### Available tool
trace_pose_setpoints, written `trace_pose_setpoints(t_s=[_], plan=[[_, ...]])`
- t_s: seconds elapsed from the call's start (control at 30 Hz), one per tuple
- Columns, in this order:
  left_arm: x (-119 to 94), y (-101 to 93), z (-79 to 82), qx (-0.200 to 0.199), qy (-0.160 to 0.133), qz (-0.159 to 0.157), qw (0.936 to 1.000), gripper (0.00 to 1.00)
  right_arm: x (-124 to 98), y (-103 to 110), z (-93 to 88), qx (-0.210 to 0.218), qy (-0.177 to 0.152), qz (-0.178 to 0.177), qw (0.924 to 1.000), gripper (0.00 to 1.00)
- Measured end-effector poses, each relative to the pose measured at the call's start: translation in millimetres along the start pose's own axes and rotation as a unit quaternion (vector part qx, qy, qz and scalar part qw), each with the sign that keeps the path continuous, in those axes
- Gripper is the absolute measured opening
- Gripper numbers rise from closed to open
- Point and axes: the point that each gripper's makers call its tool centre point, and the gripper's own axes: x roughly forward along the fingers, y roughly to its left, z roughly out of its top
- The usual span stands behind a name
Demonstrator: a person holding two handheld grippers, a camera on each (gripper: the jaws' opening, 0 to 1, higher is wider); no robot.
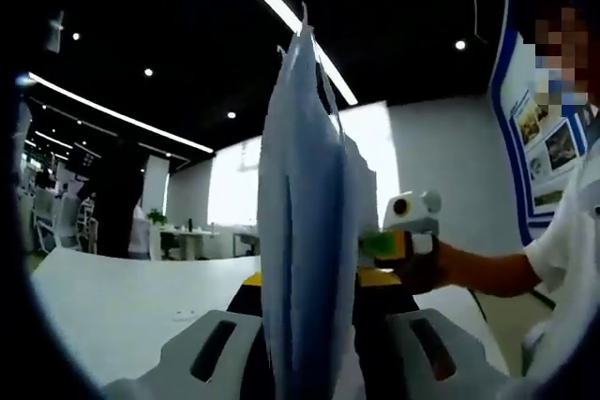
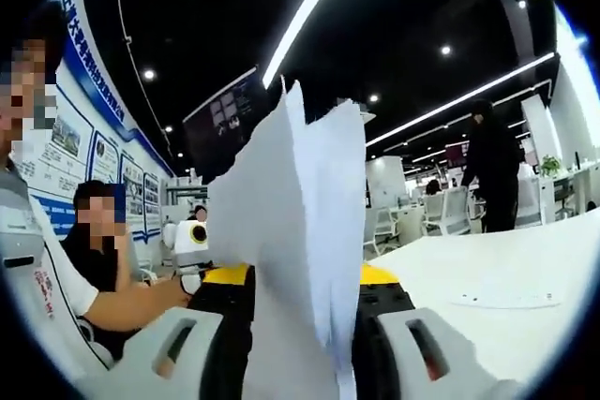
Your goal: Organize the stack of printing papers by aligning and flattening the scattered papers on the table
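A stack of white printing papers point(image 1: 305, 231) stands on edge between the jaws of my left gripper point(image 1: 314, 344), which is shut on its lower part. Its sheets fan slightly at the top. The same stack point(image 2: 300, 231) rises between the jaws of my right gripper point(image 2: 300, 344), also shut on it, with uneven, splayed top edges. The two grippers grip the stack from opposite ends. My right gripper point(image 1: 386, 245) shows beyond the stack in the left gripper view, held by a hand. My left gripper point(image 2: 195, 248) shows past the stack in the right gripper view.
The white table point(image 1: 112, 306) spreads below the stack, and a loose sheet point(image 2: 506, 299) lies flat on the table point(image 2: 525, 259). A person in black point(image 2: 492, 170) stands beyond it. Seated people are close by, in front of a wall of posters point(image 2: 89, 152).
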Motion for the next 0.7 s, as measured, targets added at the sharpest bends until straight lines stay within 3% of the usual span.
trace_pose_setpoints(t_s=[0.53,0.7], plan=[[-26.6,1.1,3.1,0.03,0.002,0.018,0.9994,0.3,-15.8,-9.5,5.3,-0.009,-0.002,-0.013,0.9999,0.35],[-32.5,7.7,7.0,0.046,-0.007,0.047,0.9978,0.31,-16.8,-11.0,9.2,-0.01,-0.008,-0.015,0.9998,0.35]])
